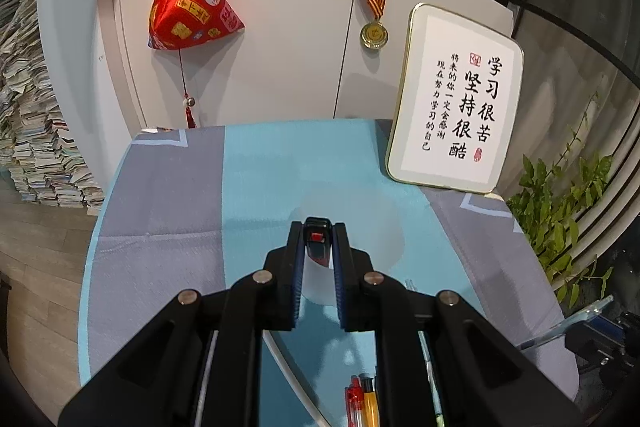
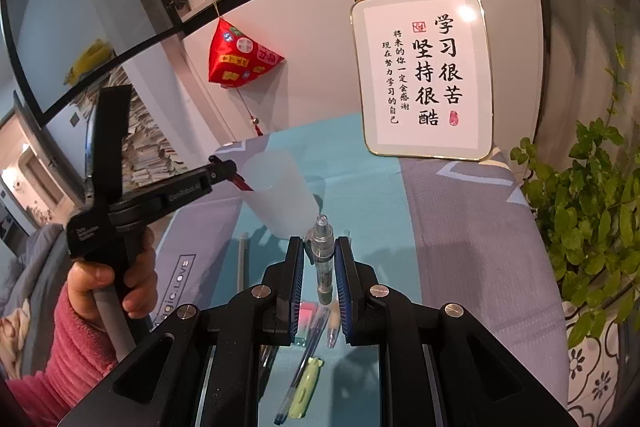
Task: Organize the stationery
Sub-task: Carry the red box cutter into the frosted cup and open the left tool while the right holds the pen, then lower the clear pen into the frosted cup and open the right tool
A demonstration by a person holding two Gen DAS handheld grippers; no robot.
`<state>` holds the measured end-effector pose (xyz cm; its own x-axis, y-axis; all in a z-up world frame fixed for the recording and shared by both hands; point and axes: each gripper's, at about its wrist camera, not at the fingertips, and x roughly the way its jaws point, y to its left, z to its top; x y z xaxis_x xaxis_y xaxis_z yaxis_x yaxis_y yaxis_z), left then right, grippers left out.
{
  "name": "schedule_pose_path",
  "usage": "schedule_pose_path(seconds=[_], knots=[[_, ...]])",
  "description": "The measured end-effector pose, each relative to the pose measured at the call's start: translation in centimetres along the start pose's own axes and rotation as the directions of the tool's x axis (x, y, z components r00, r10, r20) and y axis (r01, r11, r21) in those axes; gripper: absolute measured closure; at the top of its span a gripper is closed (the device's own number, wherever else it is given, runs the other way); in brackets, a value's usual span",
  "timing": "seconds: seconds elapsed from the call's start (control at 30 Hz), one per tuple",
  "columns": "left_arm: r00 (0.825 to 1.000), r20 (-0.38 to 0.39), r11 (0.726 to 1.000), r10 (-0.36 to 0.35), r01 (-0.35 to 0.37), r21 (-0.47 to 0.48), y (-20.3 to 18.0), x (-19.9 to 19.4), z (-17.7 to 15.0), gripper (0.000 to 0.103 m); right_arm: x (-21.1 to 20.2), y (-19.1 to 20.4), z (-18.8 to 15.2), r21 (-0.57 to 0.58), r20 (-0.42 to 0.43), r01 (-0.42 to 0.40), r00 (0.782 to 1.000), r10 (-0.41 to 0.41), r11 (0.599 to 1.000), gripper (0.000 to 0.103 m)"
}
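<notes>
Left gripper (image 1: 319,259) pinches a dark pen (image 1: 318,243) over the frosted cup (image 2: 280,187); right gripper (image 2: 319,263) pinches a clear pen (image 2: 323,255); loose pens (image 2: 308,355) remain on the near worktop (image 2: 460,227).

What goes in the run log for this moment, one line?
left gripper: shut on dark pen, over cup | right gripper: shut on clear pen | loose pens on cloth

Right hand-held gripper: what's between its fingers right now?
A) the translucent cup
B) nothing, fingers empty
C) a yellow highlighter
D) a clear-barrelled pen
D: in the right wrist view the right hand-held gripper is shut on a clear-barrelled pen that stands upright between its pads, while the translucent cup sits further back on the table, apart from it.
</notes>
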<state>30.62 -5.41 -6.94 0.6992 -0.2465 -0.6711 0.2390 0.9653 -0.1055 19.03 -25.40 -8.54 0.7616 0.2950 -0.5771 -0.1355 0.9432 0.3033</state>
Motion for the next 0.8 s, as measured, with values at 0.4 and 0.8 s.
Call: schedule_pose_path(seconds=[0.4,0.8], knots=[[1.0,-0.004,1.0,0.008,-0.008,-0.013,0.4,-0.4,-0.4,0.09,-0.9,0.2,-0.1,-0.002,0.014,0.006,1.0,-0.006,1.0,0.086],[0.999,0.041,0.999,-0.018,0.02,-0.046,1.6,-3.5,-1.5,0.09,-1.6,1.8,0.0,-0.031,0.019,0.004,1.0,-0.004,0.999,0.086]])
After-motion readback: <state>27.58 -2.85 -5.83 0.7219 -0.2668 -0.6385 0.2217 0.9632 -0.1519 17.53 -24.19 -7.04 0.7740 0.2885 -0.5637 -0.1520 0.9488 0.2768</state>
